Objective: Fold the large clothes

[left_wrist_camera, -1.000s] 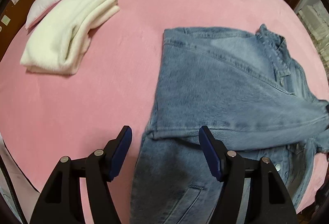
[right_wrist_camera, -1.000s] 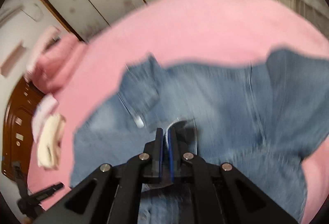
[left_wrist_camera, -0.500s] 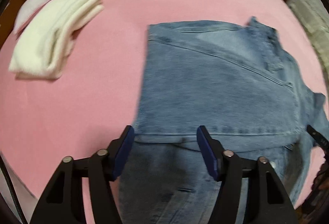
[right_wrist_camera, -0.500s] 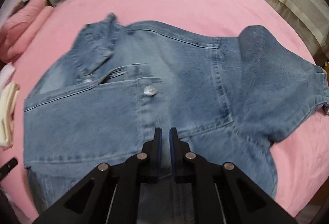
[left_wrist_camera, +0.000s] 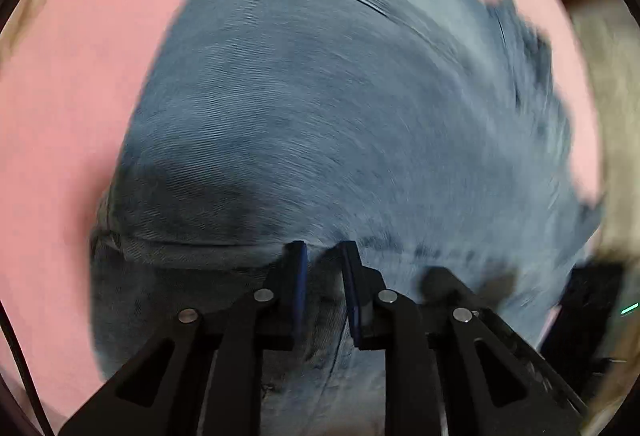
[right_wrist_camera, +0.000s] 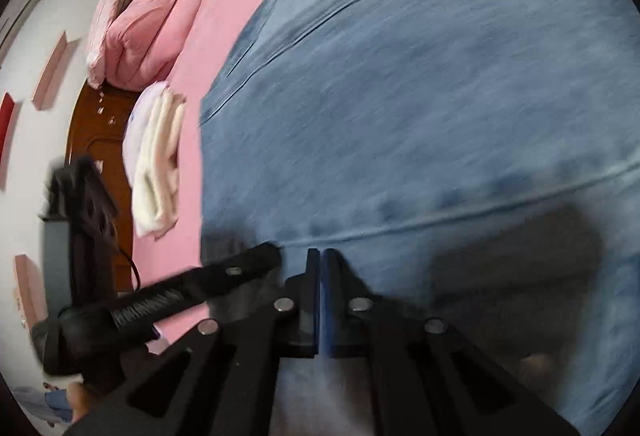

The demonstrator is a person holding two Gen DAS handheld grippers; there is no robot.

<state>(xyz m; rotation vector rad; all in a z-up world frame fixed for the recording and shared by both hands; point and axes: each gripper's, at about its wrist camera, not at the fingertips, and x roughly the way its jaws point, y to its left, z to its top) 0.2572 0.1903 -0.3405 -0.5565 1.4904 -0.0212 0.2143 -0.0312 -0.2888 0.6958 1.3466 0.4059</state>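
Note:
A blue denim jacket (left_wrist_camera: 340, 108) lies spread on the pink bed (left_wrist_camera: 80, 84) and fills most of both views; it also shows in the right wrist view (right_wrist_camera: 420, 96). My left gripper (left_wrist_camera: 323, 260) is low over the jacket's folded near edge, its jaws narrowed with denim between them. My right gripper (right_wrist_camera: 319, 256) is pressed shut at the jacket's near hem seam; whether cloth is pinched there is hidden. The left gripper also shows in the right wrist view (right_wrist_camera: 240, 268), just left of the right one.
A folded cream garment (right_wrist_camera: 160, 164) and a white pillow (right_wrist_camera: 136, 120) lie at the bed's far left edge. A folded pink quilt (right_wrist_camera: 148, 24) sits at the headboard. A dark wooden bed frame (right_wrist_camera: 96, 132) borders that side.
My left gripper has dropped onto the jacket's near edge and its jaws have narrowed from wide open. My right gripper has swung low to the hem, close beside the left one.

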